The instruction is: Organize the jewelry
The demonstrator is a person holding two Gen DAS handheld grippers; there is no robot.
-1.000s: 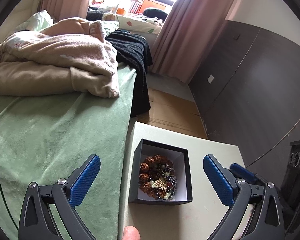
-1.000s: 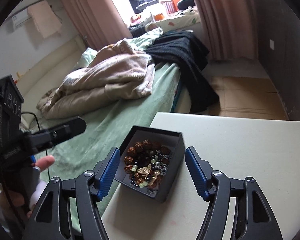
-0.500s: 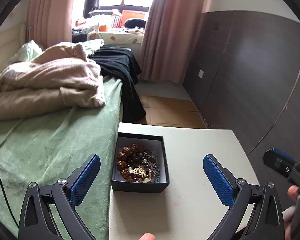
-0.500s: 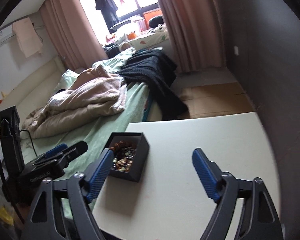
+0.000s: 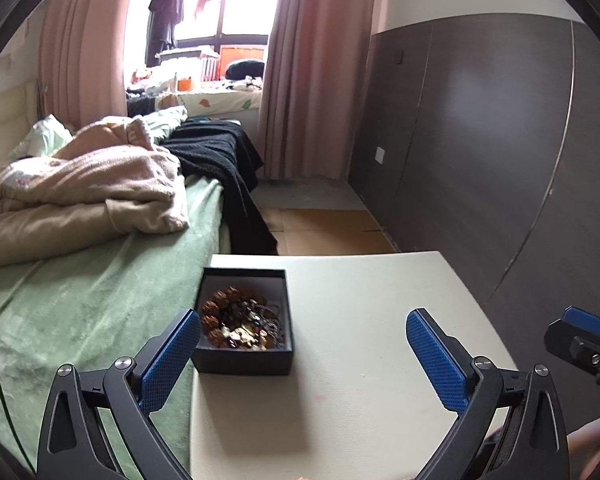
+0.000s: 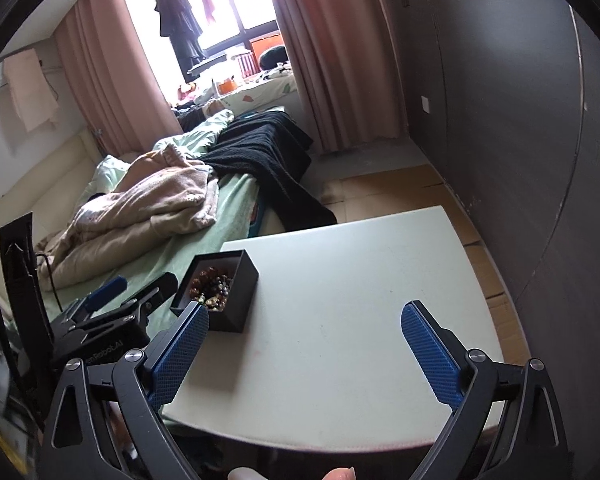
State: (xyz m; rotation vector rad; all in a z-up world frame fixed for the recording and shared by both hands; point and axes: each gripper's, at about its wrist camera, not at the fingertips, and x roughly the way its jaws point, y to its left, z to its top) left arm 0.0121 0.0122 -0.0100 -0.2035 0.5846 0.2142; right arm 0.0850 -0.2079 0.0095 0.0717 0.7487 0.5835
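Both grippers have drawn back from the jewelry box point(image 6: 216, 292): the right gripper point(image 6: 305, 346), close over it 1 second ago, now sits farther off with more desk point(image 6: 360, 304) showing.

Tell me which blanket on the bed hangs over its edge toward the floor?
The black blanket. It drapes off the bed's side, while the pink one lies bunched on top.
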